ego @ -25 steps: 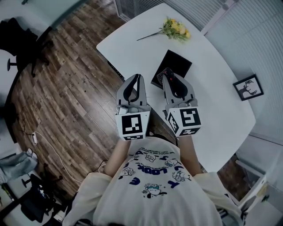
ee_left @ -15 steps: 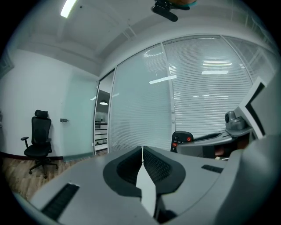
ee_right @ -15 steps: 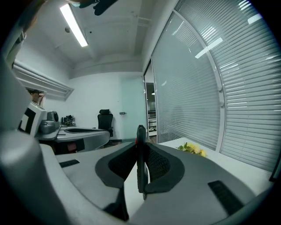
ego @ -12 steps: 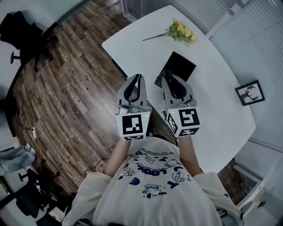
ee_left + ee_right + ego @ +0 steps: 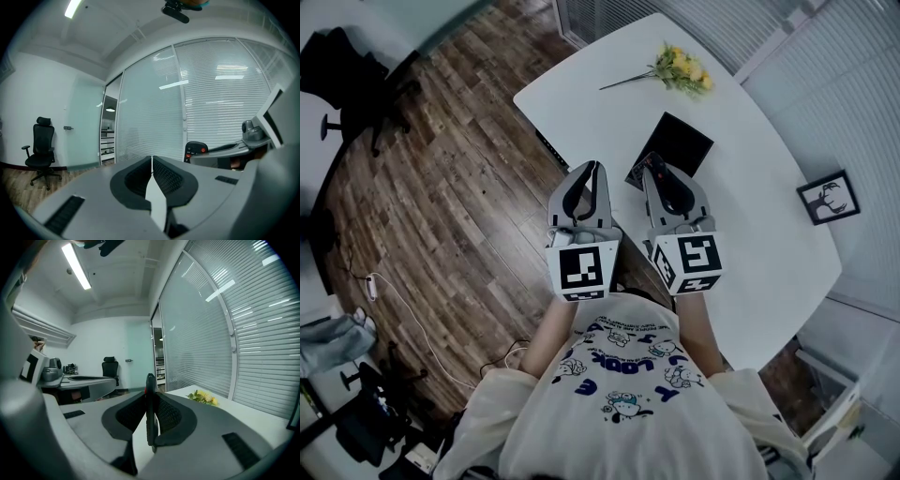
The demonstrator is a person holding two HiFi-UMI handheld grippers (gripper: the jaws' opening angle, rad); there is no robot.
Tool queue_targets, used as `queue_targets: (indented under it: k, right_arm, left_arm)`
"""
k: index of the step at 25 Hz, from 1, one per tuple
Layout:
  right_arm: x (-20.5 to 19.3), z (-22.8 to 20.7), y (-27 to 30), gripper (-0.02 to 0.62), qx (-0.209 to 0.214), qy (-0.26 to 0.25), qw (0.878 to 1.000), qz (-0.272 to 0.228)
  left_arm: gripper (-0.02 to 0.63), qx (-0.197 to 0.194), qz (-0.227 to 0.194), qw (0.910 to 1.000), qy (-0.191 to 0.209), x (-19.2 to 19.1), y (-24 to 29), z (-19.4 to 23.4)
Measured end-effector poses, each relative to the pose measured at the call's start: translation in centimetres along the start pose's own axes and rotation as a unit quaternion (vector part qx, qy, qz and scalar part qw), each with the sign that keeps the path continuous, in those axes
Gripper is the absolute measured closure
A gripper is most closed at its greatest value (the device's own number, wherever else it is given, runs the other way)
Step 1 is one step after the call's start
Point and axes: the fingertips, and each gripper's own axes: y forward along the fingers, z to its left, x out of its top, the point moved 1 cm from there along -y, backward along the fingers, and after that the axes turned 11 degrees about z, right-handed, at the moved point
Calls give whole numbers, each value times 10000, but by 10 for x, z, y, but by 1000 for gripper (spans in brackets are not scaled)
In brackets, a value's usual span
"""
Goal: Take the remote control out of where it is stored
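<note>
**Now: remote control gripped edge-on in the right hand-held gripper**

Seen from the head view, both grippers are held side by side in front of the person's chest, pointing at the near edge of the white tabletop [image 5: 750,216]. The right hand-held gripper [image 5: 654,167] has its jaws nearly together, clamped on the remote control [image 5: 646,163]. In the right gripper view the remote control [image 5: 150,408] stands as a thin dark strip between the two ribbed pads (edge-on to the camera), with its end poking out past the jaw tips. In the left gripper view its button end [image 5: 194,151], with a red button on it, shows against the window blinds.

In the head view the remote control overlaps the near corner of a flat black box [image 5: 680,145] that lies on the tabletop. Whether the two touch cannot be told from that angle.

The left hand-held gripper [image 5: 592,167] is narrow too: in its own view the pads [image 5: 140,176] meet along a thin seam with nothing between them. It sits just beside the right one, over the tabletop's edge and the wooden floor [image 5: 450,187].

Farther along the tabletop lies a bunch of yellow flowers [image 5: 682,67], well apart from the black box. A small framed picture [image 5: 828,199] stands near the right edge. A black office chair [image 5: 347,75] stands on the floor at the upper left.
</note>
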Motion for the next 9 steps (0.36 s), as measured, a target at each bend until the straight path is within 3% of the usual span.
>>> queue_targets:
  k: [9]
  right_arm:
    - [1, -3, 0, 522, -19, 38, 10000, -34]
  left_arm:
    - [583, -43, -19, 10000, 46, 2, 2, -4]
